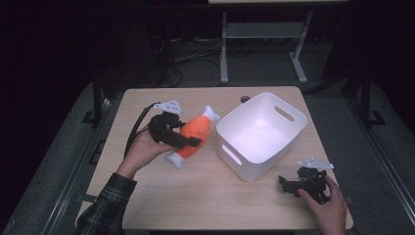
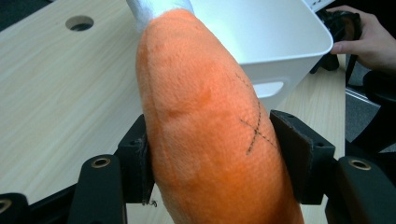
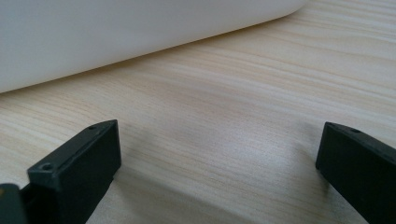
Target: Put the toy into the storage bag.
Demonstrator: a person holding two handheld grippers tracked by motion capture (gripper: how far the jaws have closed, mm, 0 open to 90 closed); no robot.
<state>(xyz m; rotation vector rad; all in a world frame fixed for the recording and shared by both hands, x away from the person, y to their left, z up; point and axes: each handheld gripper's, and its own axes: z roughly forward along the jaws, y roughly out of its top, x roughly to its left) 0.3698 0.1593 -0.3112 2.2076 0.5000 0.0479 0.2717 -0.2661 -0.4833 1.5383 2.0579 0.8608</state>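
Observation:
An orange plush drumstick (image 1: 195,137) with white bone ends lies slanted left of the white bin (image 1: 288,134) on the wooden table. My left gripper (image 1: 188,140) is shut on its orange middle; in the left gripper view the two pads (image 2: 136,161) press both sides of the plush drumstick (image 2: 205,121). My right gripper (image 1: 288,186) rests on the table at the front right, held by a hand, open with nothing between its jaws. Its own view shows the open right gripper (image 3: 217,163) over bare wood, facing the white bin wall (image 3: 116,32).
The white bin is empty and has slot handles. A round cable hole (image 1: 245,99) sits near the table's far edge. Bare tabletop (image 1: 205,196) spreads across the front. Behind the table stand the legs of a metal frame (image 1: 224,54) on dark floor.

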